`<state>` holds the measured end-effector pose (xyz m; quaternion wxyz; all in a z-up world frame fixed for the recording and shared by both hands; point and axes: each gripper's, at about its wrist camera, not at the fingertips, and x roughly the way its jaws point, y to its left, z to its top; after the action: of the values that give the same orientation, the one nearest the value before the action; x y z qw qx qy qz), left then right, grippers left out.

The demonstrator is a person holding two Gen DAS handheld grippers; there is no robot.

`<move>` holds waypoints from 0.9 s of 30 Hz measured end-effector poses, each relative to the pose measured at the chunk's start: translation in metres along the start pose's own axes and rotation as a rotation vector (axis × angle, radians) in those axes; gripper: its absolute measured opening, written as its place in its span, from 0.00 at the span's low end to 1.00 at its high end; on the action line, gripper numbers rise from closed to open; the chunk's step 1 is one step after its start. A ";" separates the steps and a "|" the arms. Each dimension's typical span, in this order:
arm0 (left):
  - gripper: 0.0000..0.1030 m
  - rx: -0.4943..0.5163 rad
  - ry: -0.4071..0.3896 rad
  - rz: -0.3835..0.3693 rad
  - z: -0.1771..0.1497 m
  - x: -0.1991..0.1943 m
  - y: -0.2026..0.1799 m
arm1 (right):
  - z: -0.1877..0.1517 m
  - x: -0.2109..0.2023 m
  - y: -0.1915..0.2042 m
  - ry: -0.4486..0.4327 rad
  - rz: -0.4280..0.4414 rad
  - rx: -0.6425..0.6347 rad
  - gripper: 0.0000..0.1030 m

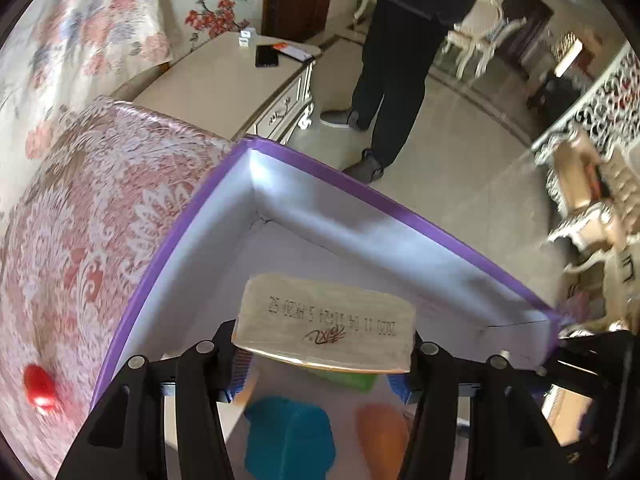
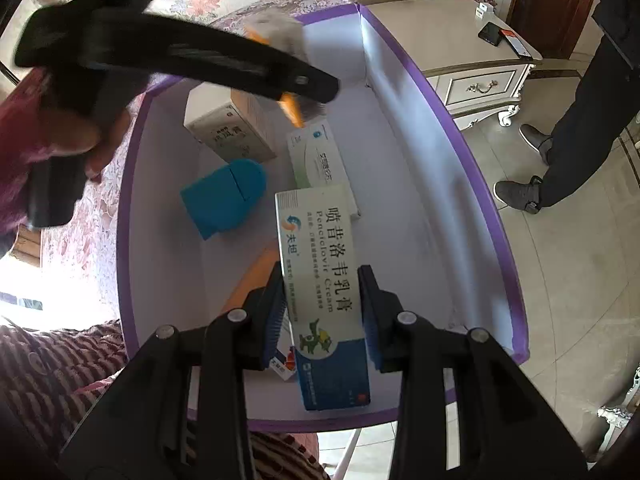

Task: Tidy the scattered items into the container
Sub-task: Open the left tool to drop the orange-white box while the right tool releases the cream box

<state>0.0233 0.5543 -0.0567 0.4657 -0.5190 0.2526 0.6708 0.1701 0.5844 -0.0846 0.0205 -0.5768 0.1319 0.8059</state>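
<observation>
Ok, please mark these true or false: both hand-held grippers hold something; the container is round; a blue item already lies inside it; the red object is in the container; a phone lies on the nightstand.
1. Both hold something: true. The left hand-held gripper clamps a beige box; the right hand-held gripper clamps a cream carton.
2. Round container: false. The purple box has straight walls and corners.
3. Blue item inside: true.
4. Red object inside: false. It lies on the patterned bedspread, outside.
5. Phone on nightstand: true.

Right gripper point(image 2: 323, 312) jaws clamp cream box point(image 2: 325, 280) over purple container point(image 2: 468, 168).
</observation>
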 end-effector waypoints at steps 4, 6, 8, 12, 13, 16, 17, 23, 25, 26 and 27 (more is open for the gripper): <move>0.54 0.022 0.041 0.040 0.009 0.018 -0.004 | -0.001 0.003 -0.006 0.012 -0.010 -0.006 0.37; 0.54 0.033 0.061 0.060 0.014 0.026 -0.005 | 0.000 0.004 -0.007 0.012 -0.020 -0.008 0.37; 0.54 0.043 0.081 0.080 0.018 0.035 -0.007 | 0.000 0.005 -0.006 0.014 -0.035 -0.019 0.37; 0.54 0.061 0.098 0.115 0.023 0.044 -0.007 | -0.002 0.007 -0.005 0.027 -0.057 -0.037 0.37; 0.54 0.064 0.100 0.119 0.023 0.044 -0.007 | -0.003 0.008 -0.005 0.031 -0.060 -0.036 0.37; 0.67 0.078 0.094 0.133 0.027 0.045 -0.011 | -0.001 0.008 -0.008 0.033 -0.074 -0.029 0.37; 0.77 0.083 0.089 0.130 0.028 0.045 -0.013 | -0.001 0.008 -0.009 0.035 -0.082 -0.025 0.37; 0.89 0.075 0.053 0.119 0.028 0.043 -0.012 | -0.001 0.007 -0.012 0.038 -0.079 -0.007 0.38; 1.00 0.055 0.048 0.112 0.026 0.042 -0.008 | -0.002 0.006 -0.012 0.039 -0.079 -0.006 0.38; 1.00 0.048 0.046 0.106 0.026 0.042 -0.007 | -0.002 0.006 -0.012 0.040 -0.079 -0.004 0.38; 1.00 0.041 0.043 0.101 0.025 0.042 -0.005 | -0.002 0.007 -0.013 0.041 -0.080 -0.001 0.38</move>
<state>0.0152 0.5917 -0.0864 0.4365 -0.5103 0.3021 0.6766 0.1718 0.5955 -0.0940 0.0498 -0.5979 0.1086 0.7926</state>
